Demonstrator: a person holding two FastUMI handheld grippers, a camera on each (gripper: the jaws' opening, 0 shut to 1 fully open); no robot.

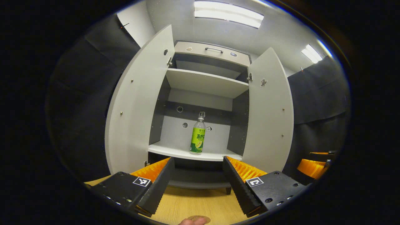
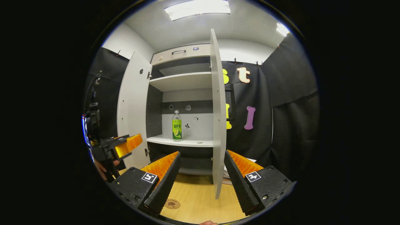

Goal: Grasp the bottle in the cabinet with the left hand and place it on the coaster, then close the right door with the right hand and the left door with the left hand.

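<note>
Standing upright on the grey cabinet's lower shelf (image 1: 175, 153), the green-labelled clear plastic bottle (image 1: 197, 136) waits between both open doors; left tool (image 1: 197, 175) and right tool (image 2: 201, 170) hover released, empty.

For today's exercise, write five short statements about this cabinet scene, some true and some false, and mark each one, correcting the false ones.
1. The bottle stands upright on a cabinet shelf. True.
2. The left tool is shut on the bottle. False: its fingers are spread, well short of the bottle.
3. Both cabinet doors stand open, the left door and the right door. True.
4. The coaster lies on the shelf beside the bottle. False: it lies on the wooden table.
5. The right tool holds the right door's edge. False: it is open and holds nothing.
</note>
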